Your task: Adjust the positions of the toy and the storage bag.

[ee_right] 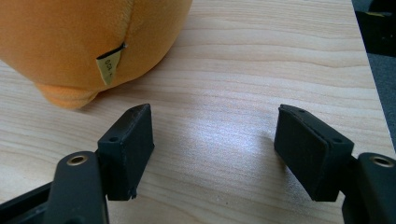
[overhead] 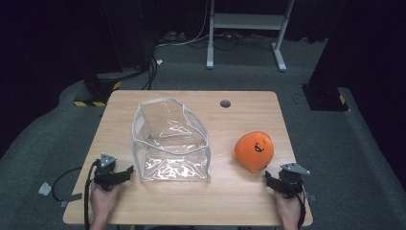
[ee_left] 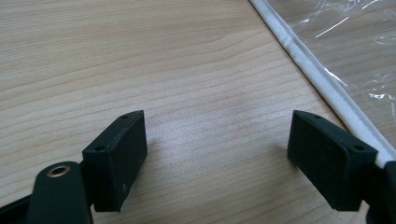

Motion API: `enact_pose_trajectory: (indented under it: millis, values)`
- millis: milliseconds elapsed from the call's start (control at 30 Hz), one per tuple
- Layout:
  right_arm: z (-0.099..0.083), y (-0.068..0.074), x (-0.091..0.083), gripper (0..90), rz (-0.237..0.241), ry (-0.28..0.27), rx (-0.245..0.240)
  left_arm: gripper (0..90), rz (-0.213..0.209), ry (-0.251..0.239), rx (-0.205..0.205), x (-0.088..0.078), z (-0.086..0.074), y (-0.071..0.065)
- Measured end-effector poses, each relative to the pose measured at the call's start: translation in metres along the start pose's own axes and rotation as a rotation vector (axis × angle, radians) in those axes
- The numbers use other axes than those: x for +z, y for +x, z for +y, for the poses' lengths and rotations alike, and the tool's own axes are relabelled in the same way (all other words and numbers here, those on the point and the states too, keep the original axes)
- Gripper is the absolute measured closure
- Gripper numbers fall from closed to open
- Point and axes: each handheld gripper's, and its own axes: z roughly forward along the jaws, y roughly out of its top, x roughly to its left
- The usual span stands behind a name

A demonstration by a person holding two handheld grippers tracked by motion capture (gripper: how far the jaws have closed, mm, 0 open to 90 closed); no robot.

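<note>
Orange plush toy, rounded, with a small dark face mark, lying on the right half of the tabletop, just ahead of the right tongs. In the right gripper view the toy sits beyond the left jaw, a small yellowish tag hanging from its seam; the printing on the tag is too small to read. Clear plastic bag with a white edge binding, standing open and crumpled at the centre-left, well apart from the toy.

Surface: pale wood-grain tabletop with rounded corners and a dark cable hole near the far edge. Room: dim, grey carpet, a white desk frame beyond, yellow-and-black striped bases at either side.

Hands: both come in from the near edge, low over the wood. Left tongs point towards the bag's lower corner, jaws spread, bare wood between them; the bag's white binding runs just beside the right jaw. Right tongs likewise stand apart, gripping nothing.
</note>
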Motion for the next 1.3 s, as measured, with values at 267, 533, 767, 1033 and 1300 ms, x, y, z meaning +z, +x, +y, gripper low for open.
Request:
enact_pose_trajectory:
  millis: [267,533,767,1033,1300]
  values:
    - [0.001,0.000,0.002,27.3,0.003,0.001,0.000,19.7,-0.020,0.005,0.004,0.001,0.000,0.000]
    - [0.002,0.000,0.003,24.5,0.010,0.002,-0.001,16.0,-0.033,0.006,-0.008,0.001,0.000,-0.001]
    - [0.001,0.001,0.001,20.3,0.020,0.009,0.002,16.3,-0.069,0.010,-0.024,-0.004,0.000,0.002]
    - [-0.002,0.004,-0.003,23.1,0.022,-0.001,-0.004,15.4,-0.105,0.025,-0.029,-0.012,-0.002,0.002]
    - [-0.011,0.013,-0.016,29.4,0.058,-0.043,-0.019,14.5,-0.116,-0.065,-0.135,-0.024,-0.011,-0.013]
